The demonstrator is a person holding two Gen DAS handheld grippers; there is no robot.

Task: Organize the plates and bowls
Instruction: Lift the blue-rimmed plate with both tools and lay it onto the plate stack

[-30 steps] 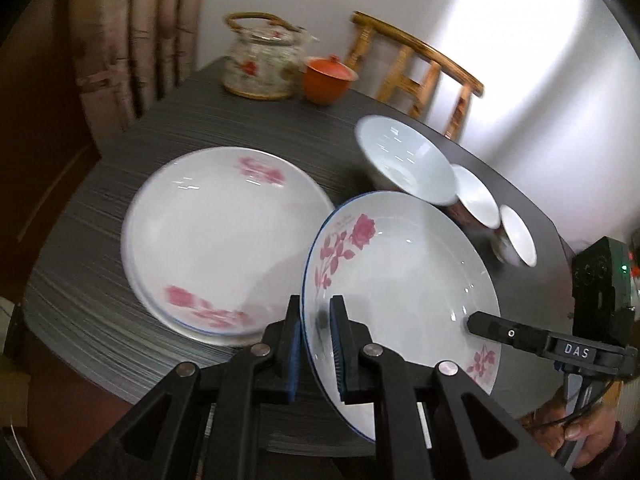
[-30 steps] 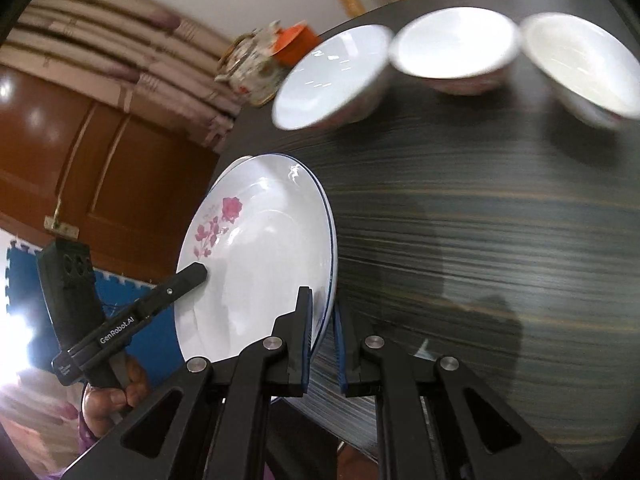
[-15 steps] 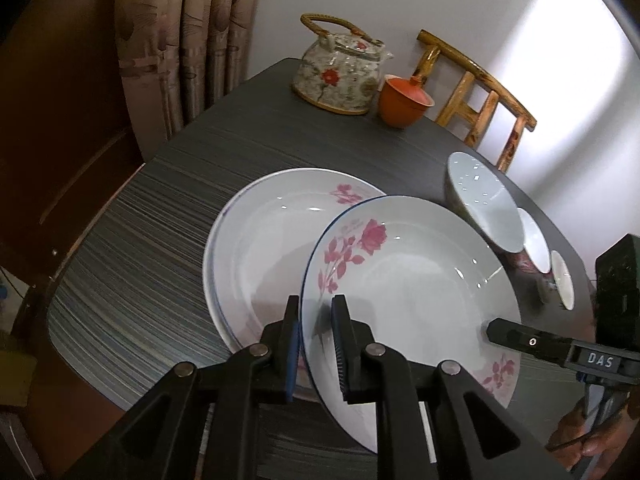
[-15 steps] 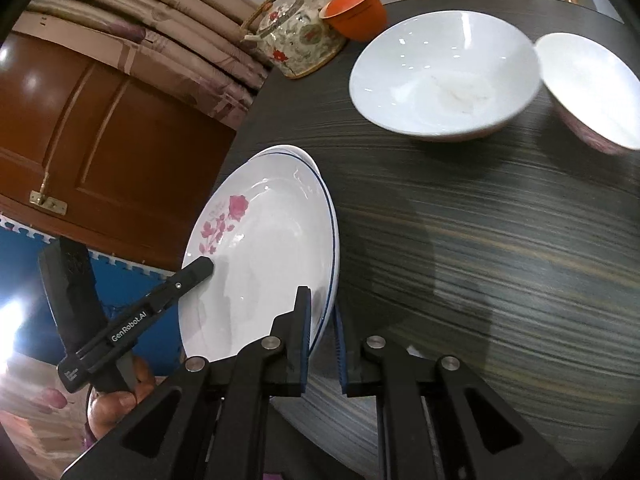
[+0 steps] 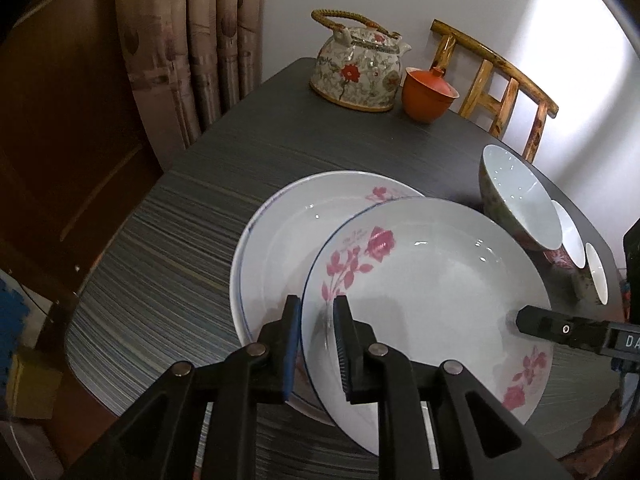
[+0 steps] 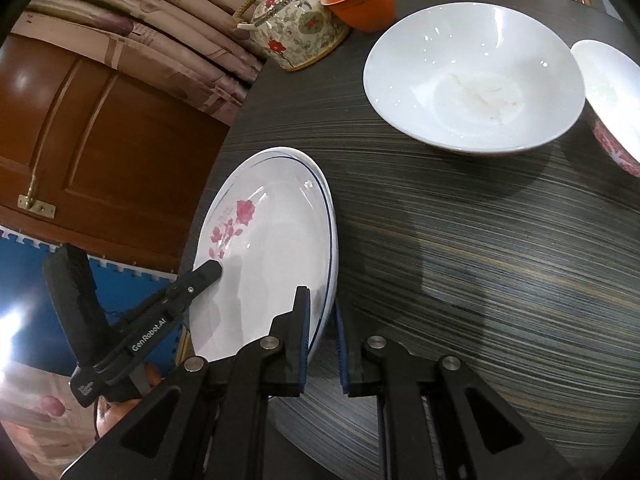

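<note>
A white plate with pink roses and a blue rim (image 5: 432,280) is held tilted between both grippers, partly over a second flowered plate (image 5: 288,240) that lies on the dark table. My left gripper (image 5: 316,332) is shut on the near rim of the held plate. My right gripper (image 6: 320,328) is shut on the opposite rim of the same plate (image 6: 272,256). The lower plate's rim (image 6: 310,160) peeks out behind it. A large white bowl (image 6: 472,80) and smaller bowls (image 5: 568,236) stand to the right.
A flowered teapot (image 5: 360,68) and an orange lidded cup (image 5: 428,92) stand at the table's far end (image 5: 280,120). A wooden chair (image 5: 496,80) is behind it. Curtains and a wooden door are to the left. The table edge (image 5: 92,320) is near the plates.
Both grippers have carried the rose plate leftward, so that it now overlaps the lying plate much more. The bowls have shifted to the right in both views.
</note>
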